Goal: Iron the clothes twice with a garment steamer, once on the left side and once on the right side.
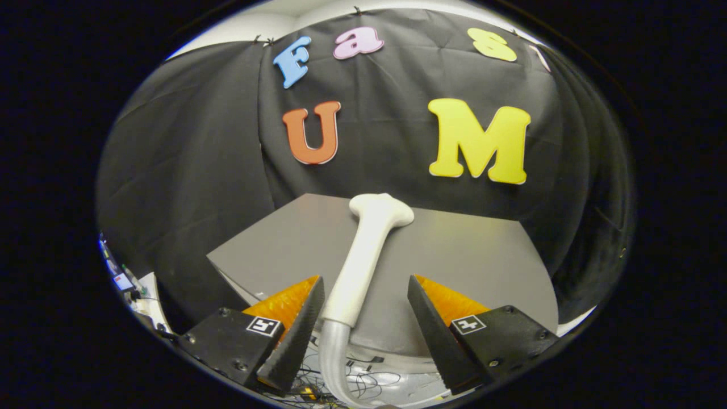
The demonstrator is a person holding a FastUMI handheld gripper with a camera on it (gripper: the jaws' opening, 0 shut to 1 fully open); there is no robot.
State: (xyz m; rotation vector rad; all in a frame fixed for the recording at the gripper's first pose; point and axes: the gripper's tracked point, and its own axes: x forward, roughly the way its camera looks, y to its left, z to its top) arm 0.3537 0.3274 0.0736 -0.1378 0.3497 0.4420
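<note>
The table (466, 255), a flat grey top set against the booth's black cloth wall, was the largest item and lay beyond the fingers, running far and right. No garment could be made out on it; whether the grey surface was itself the cloth to be ironed could not be told.

The steamer (363, 267) lay between the fingers. Its long axis ran near to far, leaning slightly right: the handle started just inside the left finger, and the broad head (381, 209) rested at the far end, over the table's far edge. Its hose (332, 358) curved down and away from the near end of the handle, below the fingers.

The gripper (366, 301) was spread wide. The handle sat touching or just beside the left finger (301, 324); the right finger (431, 318) stood clear of it, with a gap showing. The tool was therefore released, not clamped.

Judgement: the grasp was not yet made. Closing would need the right finger to travel left across the gap onto the handle.
</note>
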